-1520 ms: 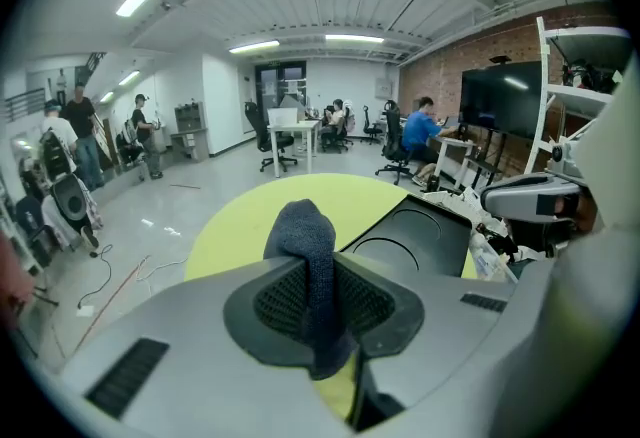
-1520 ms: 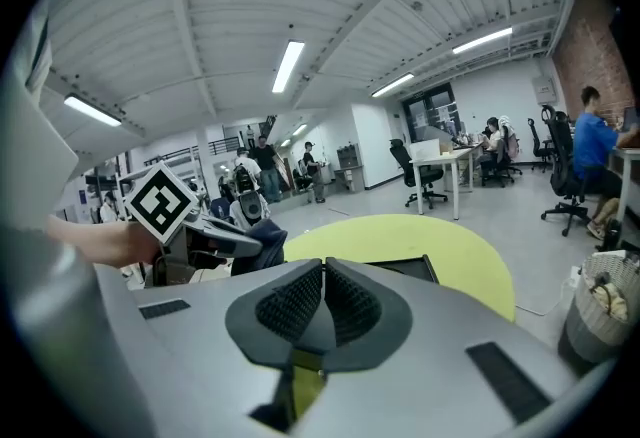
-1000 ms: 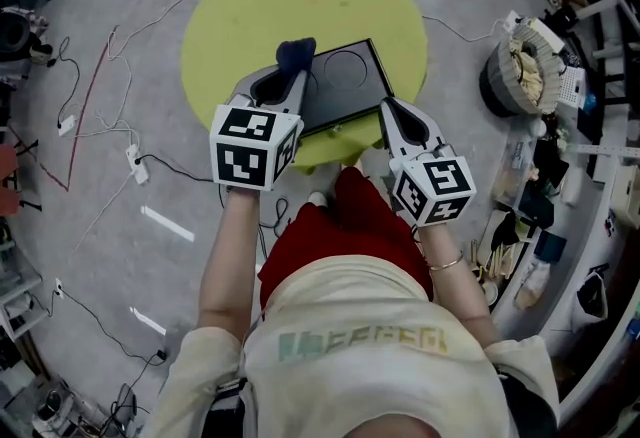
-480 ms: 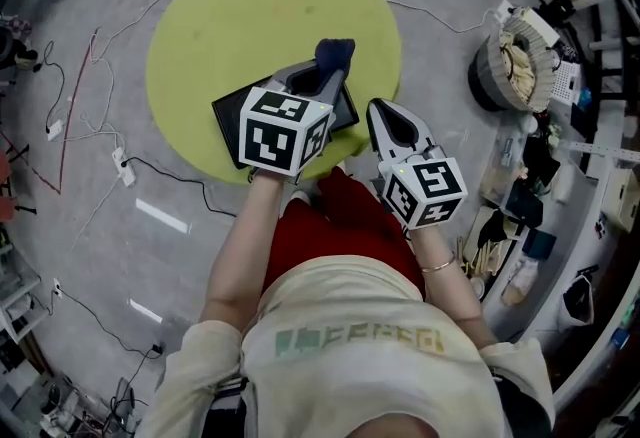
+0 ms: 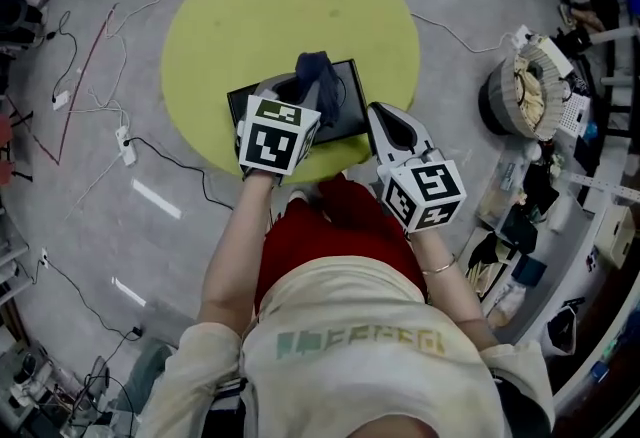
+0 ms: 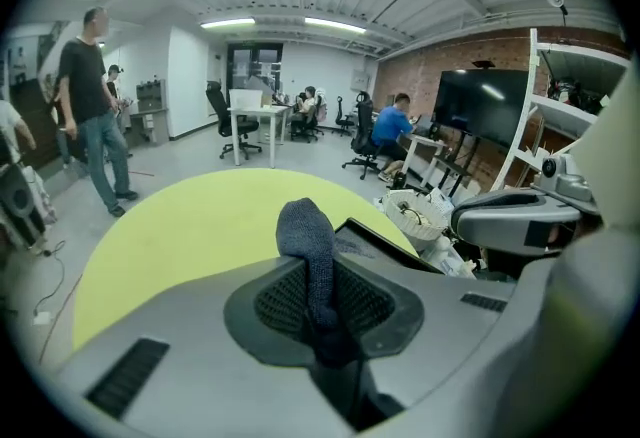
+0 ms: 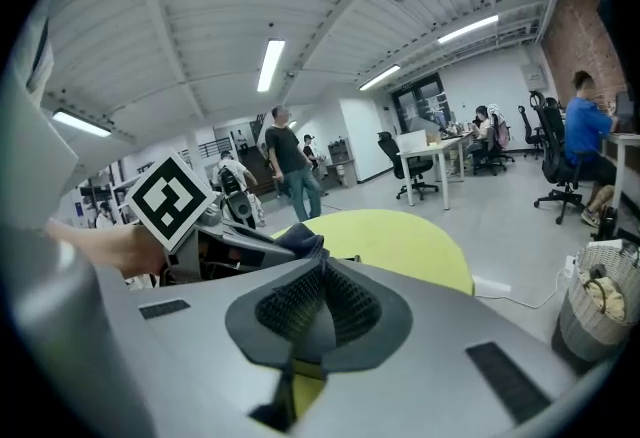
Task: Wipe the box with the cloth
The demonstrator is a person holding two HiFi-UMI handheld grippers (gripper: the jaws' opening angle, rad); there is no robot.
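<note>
1. Head view: a flat black box (image 5: pixel 345 116) lies on the near part of a round yellow-green table (image 5: pixel 260 16), with one edge towards the person.
2. The left gripper (image 5: pixel 303 88) reaches over the box from its near side. A dark blue cloth (image 5: pixel 318 74) bunches at its tip and lies on the box top, about the middle.
3. The right gripper (image 5: pixel 386 126) points at the box's near right corner, just beside it. From this angle it may touch the edge or stand just clear of it.
4. Loose cables (image 5: pixel 120 141) trail over the grey floor (image 5: pixel 450 46) to the left. A round basket (image 5: pixel 528 86) stands on the right, well apart from the table.
5. Left gripper view: the two jaws are clamped on the cloth (image 6: pixel 306 238). It rises as a rounded wad between the ribbed pads (image 6: pixel 275 301) and stands up past them.
6. Beyond the wad a corner of the box (image 6: pixel 385 246) shows on the table (image 6: pixel 180 226). The right gripper (image 6: pixel 510 221) sits off to the right.
7. Right gripper view: the jaws of the right gripper (image 7: pixel 318 271) are pressed together, pad against pad, with nothing caught between them.
8. Ahead and to the left is the left gripper (image 7: pixel 225 241), with the cloth (image 7: pixel 302 241) at its tip and the table (image 7: pixel 400 241) behind.
</note>
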